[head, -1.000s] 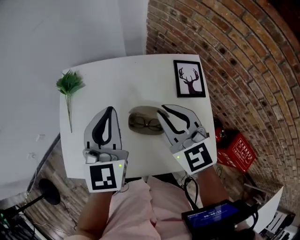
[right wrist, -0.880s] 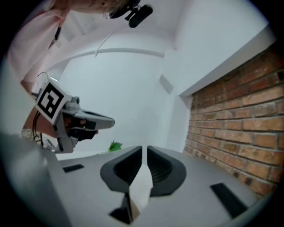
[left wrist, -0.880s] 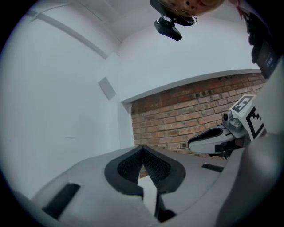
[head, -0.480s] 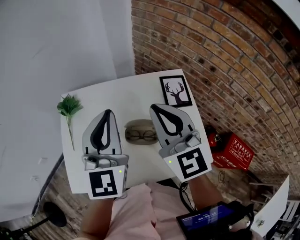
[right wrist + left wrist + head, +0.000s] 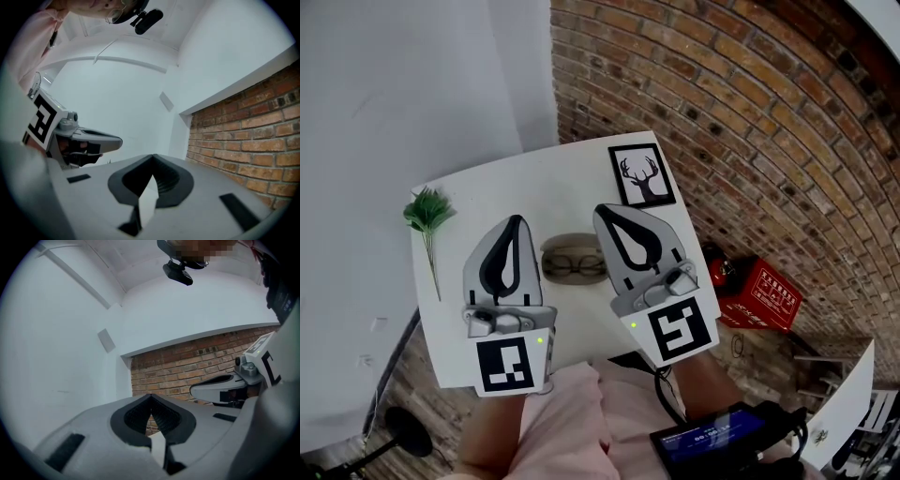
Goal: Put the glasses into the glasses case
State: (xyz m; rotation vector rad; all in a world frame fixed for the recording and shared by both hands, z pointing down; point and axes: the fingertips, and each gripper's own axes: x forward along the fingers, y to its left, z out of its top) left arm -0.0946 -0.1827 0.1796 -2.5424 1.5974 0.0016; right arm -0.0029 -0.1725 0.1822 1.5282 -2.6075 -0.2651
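Both grippers are up off the table [image 5: 487, 192] vs a sec ago; right gripper [image 5: 602, 212], then spread wide next to the case, now has its jaws pressed together w/ nothing between them; left gripper [image 5: 516, 221] is likewise closed & empty, tips meeting. Glasses [image 5: 575, 266] lie inside the open tan glasses case [image 5: 570, 247], dark frames, lenses facing up; case sits approx. mid-table, seen between the two grippers from above; neither gripper touches it. Each gripper view looks out level at white wall & brick, no table in sight; each one catches the other gripper off to the side. Further out on the table: deer picture [image 5: 641, 175] in a black frame near the far right corner; green sprig [image 5: 427, 212] at the left edge, well apart from the case. Off the table: brick wall [image 5: 750, 112] to the right; red box [image 5: 757, 293] on the floor beside it; dark device w/ lit screen [image 5: 712, 438] near the person's lap.
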